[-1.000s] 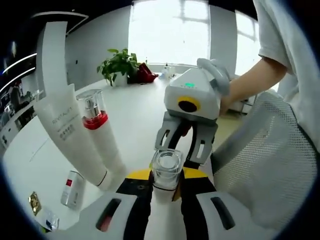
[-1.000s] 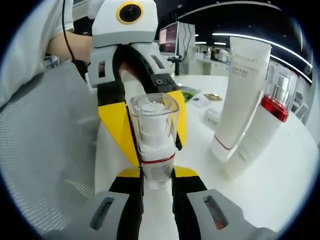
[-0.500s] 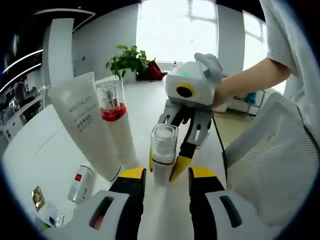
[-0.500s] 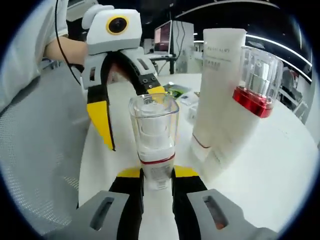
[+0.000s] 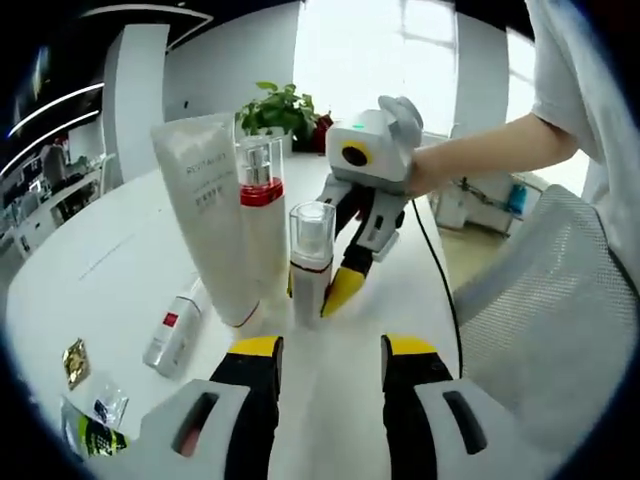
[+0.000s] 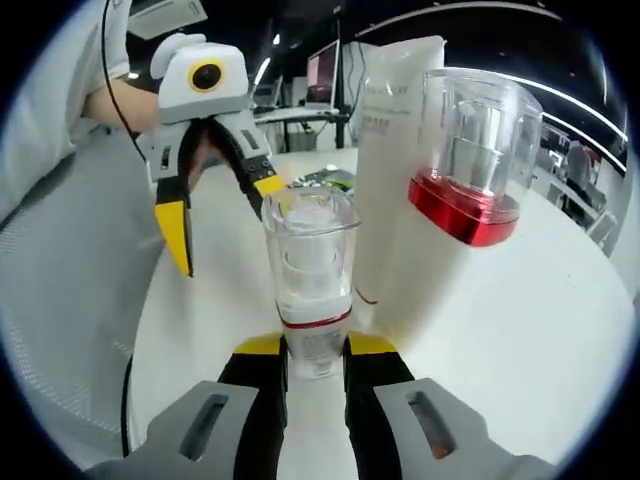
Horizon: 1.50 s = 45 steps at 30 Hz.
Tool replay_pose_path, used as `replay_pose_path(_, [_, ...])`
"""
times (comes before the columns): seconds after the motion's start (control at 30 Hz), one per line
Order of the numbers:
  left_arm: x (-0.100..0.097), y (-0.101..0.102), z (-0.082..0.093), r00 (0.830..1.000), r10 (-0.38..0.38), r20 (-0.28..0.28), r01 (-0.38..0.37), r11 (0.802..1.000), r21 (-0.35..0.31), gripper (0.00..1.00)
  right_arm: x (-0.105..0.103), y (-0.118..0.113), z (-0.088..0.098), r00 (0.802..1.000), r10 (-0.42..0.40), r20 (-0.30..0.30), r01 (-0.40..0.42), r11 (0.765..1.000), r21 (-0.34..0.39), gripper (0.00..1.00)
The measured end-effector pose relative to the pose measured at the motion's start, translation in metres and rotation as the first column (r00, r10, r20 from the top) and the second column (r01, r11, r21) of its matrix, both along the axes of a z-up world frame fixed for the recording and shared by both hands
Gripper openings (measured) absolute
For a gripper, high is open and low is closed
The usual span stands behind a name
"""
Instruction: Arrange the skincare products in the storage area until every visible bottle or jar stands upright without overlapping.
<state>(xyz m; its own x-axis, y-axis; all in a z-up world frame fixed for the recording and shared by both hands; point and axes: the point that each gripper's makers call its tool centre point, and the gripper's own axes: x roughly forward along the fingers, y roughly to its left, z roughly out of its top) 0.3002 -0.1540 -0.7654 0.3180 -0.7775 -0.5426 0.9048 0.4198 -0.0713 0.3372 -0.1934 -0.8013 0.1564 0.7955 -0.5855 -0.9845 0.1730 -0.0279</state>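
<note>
Right gripper (image 6: 315, 365) jaws clamp the small clear-capped bottle (image 6: 310, 270), upright on the tabletop (image 5: 110, 290) beside the white tube (image 5: 205, 215). Left gripper (image 5: 325, 375) jaws wide, empty. Release straight, avoid nudging the red-collared bottle (image 5: 260, 215).

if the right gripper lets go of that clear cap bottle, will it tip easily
Probably yes. The bottle is tall and slim on a narrow base, so a nudge could topple it. Its clear cap looks like hard, smooth plastic, likely slippery. The tube and red-collared bottle stand close, so a fall might knock them.
</note>
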Motion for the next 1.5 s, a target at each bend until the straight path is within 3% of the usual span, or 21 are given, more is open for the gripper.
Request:
replay_pose_path(0.57, [-0.003, -0.003, 0.003, 1.000, 0.006, -0.003, -0.006, 1.000, -0.004, 0.38, 0.002, -0.006, -0.002, 1.000, -0.017, -0.008, 0.017, 1.000, -0.018, 0.22])
replay_pose_path(0.8, [-0.004, -0.001, 0.004, 1.000, 0.006, 0.001, -0.006, 1.000, 0.000, 0.39, 0.001, -0.014, 0.000, 0.997, -0.072, -0.032, 0.072, 0.997, -0.009, 0.26])
replay_pose_path(1.0, [-0.004, 0.004, 0.006, 1.000, 0.022, -0.007, -0.022, 1.000, 0.004, 0.42, -0.008, -0.022, 0.002, 0.993, -0.113, -0.032, 0.112, 0.993, -0.032, 0.36])
replay_pose_path(1.17, [-0.009, 0.012, 0.008, 0.996, 0.075, -0.046, -0.074, 0.997, 0.003, 0.49, -0.016, -0.026, 0.008, 0.987, -0.157, -0.038, 0.156, 0.987, -0.035, 0.45])
replay_pose_path(1.3, [-0.015, 0.022, 0.005, 0.991, 0.109, -0.077, -0.107, 0.994, 0.032, 0.49, -0.020, -0.028, 0.016, 0.978, -0.202, -0.045, 0.202, 0.979, -0.013, 0.52])
replay_pose_path(1.5, [-0.021, 0.042, 0.004, 0.967, 0.206, -0.149, -0.207, 0.978, 0.009, 0.59, -0.031, -0.024, 0.031, 0.963, -0.260, -0.076, 0.264, 0.963, 0.046, 0.57])
